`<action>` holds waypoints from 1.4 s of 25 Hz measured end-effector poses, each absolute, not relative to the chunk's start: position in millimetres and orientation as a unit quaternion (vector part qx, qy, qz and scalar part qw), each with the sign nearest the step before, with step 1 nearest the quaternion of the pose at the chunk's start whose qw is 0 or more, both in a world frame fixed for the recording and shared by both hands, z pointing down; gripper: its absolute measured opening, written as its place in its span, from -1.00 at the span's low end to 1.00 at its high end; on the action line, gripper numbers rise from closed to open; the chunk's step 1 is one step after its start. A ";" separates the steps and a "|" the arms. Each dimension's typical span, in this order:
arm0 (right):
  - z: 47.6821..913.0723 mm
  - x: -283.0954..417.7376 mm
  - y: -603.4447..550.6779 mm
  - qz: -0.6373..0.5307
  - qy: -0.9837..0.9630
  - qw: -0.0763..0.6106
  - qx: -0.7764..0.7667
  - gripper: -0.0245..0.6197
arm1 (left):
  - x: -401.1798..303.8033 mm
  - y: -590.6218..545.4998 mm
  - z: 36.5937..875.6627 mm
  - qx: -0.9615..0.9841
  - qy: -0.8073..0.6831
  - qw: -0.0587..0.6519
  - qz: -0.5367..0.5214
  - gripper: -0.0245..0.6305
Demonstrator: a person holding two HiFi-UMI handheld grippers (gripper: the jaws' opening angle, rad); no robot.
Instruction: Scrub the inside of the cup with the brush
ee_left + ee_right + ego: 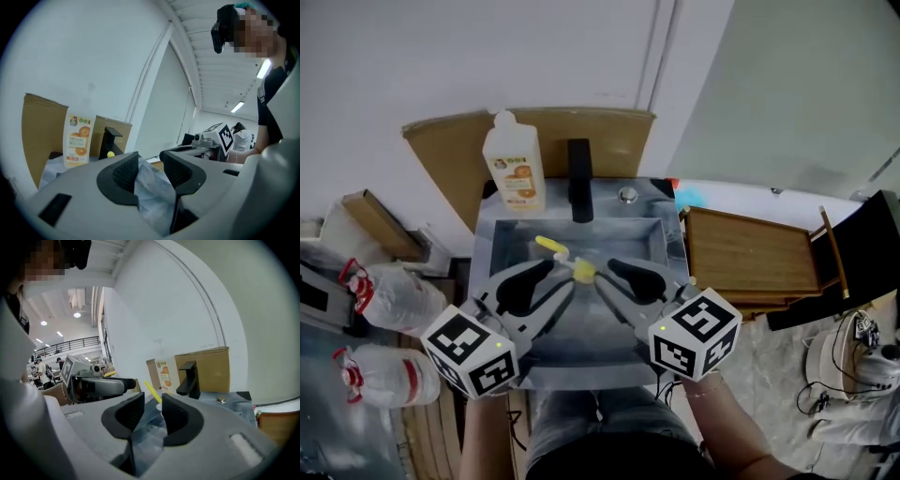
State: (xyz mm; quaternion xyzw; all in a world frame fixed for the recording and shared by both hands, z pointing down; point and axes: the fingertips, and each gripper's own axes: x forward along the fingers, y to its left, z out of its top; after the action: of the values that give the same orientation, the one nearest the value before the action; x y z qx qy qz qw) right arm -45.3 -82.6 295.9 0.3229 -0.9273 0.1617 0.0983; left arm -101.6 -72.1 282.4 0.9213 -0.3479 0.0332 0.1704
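A yellow brush (551, 247) slants over the steel sink (487, 253), its yellow-green end (584, 272) low between my two grippers' tips. I cannot make out a cup. My left gripper (561, 275) hovers over the sink's left half, jaws apart and empty (150, 161); the brush's far end (110, 153) shows beside the tap. My right gripper (602, 273) hovers over the right half with a clear gap between its pads (152, 404). The brush handle (151, 389) rises just past that gap, close to the right-hand pad; the pads do not press on it.
A black tap (579, 178) and an orange-labelled soap bottle (515, 161) stand behind the basin, with cardboard (441, 145) behind them. A wooden rack (750, 253) sits to the right. Plastic bottles (389, 291) lie on the floor to the left.
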 end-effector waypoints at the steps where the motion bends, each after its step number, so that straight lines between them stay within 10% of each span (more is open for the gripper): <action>1: 288.7 -46.7 -80.5 0.162 -0.929 0.088 0.321 -0.58 | -100.9 -69.4 274.3 0.924 -0.346 0.163 0.024 -0.41; 9: 246.1 -57.3 -64.1 0.133 -0.948 0.035 0.289 -0.82 | -103.9 -55.9 236.9 0.919 -0.376 0.116 -0.033 -0.80; 35: 244.6 -57.6 -40.7 0.118 -0.964 0.031 0.237 -0.93 | -85.3 -39.3 289.4 0.900 -0.408 0.148 0.046 -0.87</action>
State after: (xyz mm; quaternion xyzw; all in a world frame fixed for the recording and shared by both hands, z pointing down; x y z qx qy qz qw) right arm -57.6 -40.7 244.6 0.2368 -0.9638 0.1182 0.0312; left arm -85.3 -39.3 289.4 0.8998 -0.4078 0.0458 0.1482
